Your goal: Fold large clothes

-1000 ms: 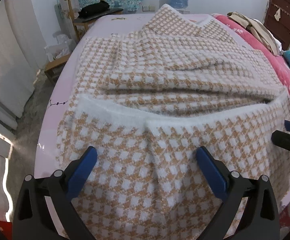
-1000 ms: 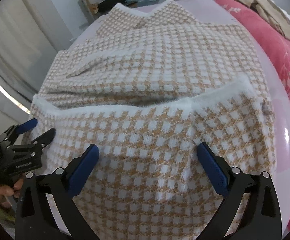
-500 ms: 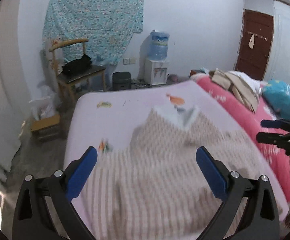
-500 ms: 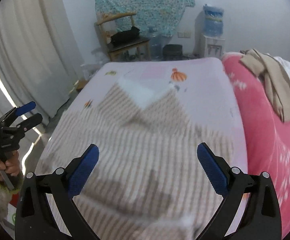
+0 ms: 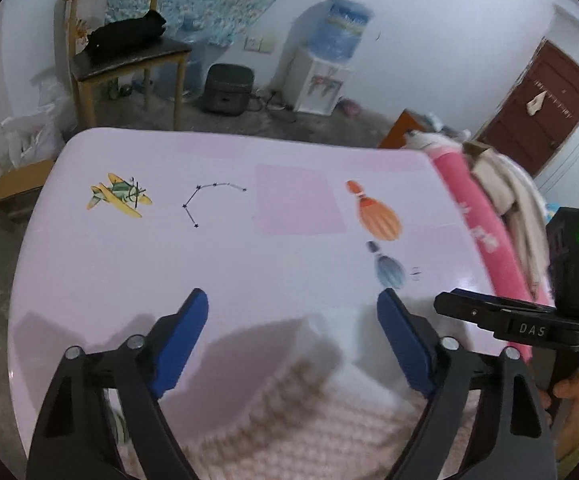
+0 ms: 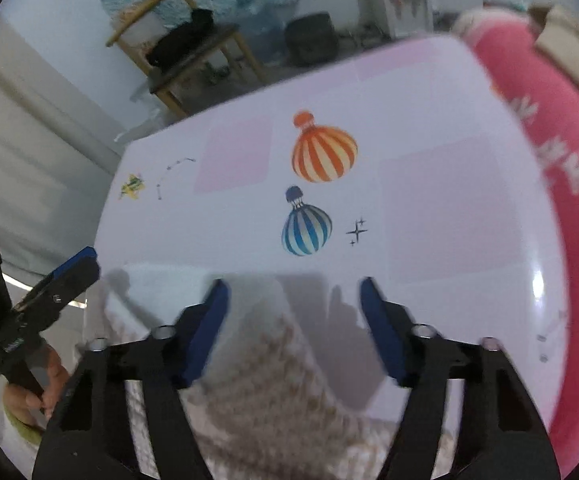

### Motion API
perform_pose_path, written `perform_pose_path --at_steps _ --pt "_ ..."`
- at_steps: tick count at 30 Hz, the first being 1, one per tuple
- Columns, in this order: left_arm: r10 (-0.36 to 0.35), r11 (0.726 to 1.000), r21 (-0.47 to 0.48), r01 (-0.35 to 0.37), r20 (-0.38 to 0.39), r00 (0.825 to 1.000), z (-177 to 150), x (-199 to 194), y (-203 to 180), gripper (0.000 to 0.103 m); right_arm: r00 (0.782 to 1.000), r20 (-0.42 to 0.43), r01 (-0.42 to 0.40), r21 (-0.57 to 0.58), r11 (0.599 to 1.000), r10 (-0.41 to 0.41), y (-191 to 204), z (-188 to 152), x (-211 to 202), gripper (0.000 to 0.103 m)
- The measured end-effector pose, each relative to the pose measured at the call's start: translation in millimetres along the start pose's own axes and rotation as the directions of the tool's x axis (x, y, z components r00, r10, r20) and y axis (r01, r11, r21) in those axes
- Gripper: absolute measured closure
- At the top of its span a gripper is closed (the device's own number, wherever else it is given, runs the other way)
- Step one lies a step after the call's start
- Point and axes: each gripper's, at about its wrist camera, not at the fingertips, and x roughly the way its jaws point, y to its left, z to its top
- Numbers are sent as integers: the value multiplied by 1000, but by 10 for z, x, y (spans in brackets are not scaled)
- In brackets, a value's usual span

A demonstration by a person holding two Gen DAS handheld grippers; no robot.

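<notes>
1. Below and between the jaws of the left gripper (image 5: pixel 292 332), the checked beige-and-white garment (image 5: pixel 309 420) lay blurred on the desk (image 5: pixel 249 264). Its white-trimmed edge reached about level with the blue fingertips.
2. The left gripper's jaws had just been closing. They stood apart, and whether the pads touched the cloth could not be told through the blur.
3. The right gripper (image 6: pixel 292 312) hung over the same garment (image 6: pixel 273 392). Its jaws had also just been closing and stood narrower, with the cloth's edge between them; no pad could be seen pressing on it.
4. Ahead of both grippers the pale pink desk top lay bare of cloth and showed printed pictures: a yellow plane (image 5: pixel 118 196), an orange balloon (image 6: pixel 323 154) and a blue balloon (image 6: pixel 306 226).
5. To the right of the right gripper a pink quilt (image 6: pixel 561 184) ran along the desk edge, with beige clothes (image 5: pixel 517 208) heaped on it.
6. Beyond the far desk edge stood a wooden chair (image 5: pixel 125 52) carrying a black bag, a dark bin (image 5: pixel 227 88) and a water dispenser (image 5: pixel 323 68). A brown door (image 5: pixel 537 108) was far off to the right.
7. In the left wrist view the right gripper showed at the right edge, held by a hand (image 5: pixel 569 392). In the right wrist view the left gripper appeared at the left edge, with a hand (image 6: pixel 37 392) on its grip.
</notes>
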Motion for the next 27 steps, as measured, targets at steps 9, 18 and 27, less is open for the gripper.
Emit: perform_pose_path --at_steps 9,18,27 --pt "-95 979 181 90 20 995 -386 -446 -199 91 991 98 -77 -180 981 96 280 -511 -626 94" --pt "-90 898 429 96 -33 995 -1465 -1112 -376 91 994 68 -49 -403 914 83 477 -1627 -1094 69" --pt "-63 901 428 67 -22 998 -1870 -1035 -292 90 966 70 -219 -294 930 250 649 -1238 -911 81"
